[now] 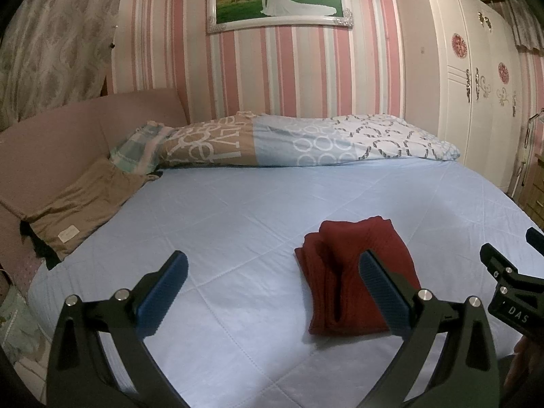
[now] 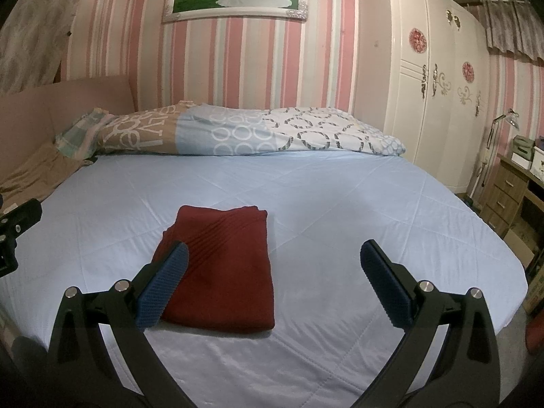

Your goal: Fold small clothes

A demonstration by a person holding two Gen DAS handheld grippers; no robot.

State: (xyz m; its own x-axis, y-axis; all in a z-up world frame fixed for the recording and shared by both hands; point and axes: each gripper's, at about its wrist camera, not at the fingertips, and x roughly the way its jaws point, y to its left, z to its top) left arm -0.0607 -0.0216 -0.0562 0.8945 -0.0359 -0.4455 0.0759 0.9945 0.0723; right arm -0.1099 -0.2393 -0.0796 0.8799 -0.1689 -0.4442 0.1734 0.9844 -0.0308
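Observation:
A dark red knit garment [image 1: 353,272] lies folded into a compact rectangle on the light blue bed sheet [image 1: 238,224]. It also shows in the right wrist view [image 2: 224,272]. My left gripper [image 1: 272,268] is open and empty, held above the sheet just left of the garment, and its right finger overlaps the garment in view. My right gripper [image 2: 273,260] is open and empty, above the garment's right side, with its left finger over the cloth. The right gripper's body shows at the right edge of the left wrist view [image 1: 513,282].
A patterned duvet [image 1: 306,142] and a checked pillow [image 1: 139,149] lie along the far side of the bed. A tan cloth [image 1: 78,204] lies at the left by the padded headboard. A white wardrobe [image 2: 425,78] and a wooden drawer unit [image 2: 510,190] stand to the right.

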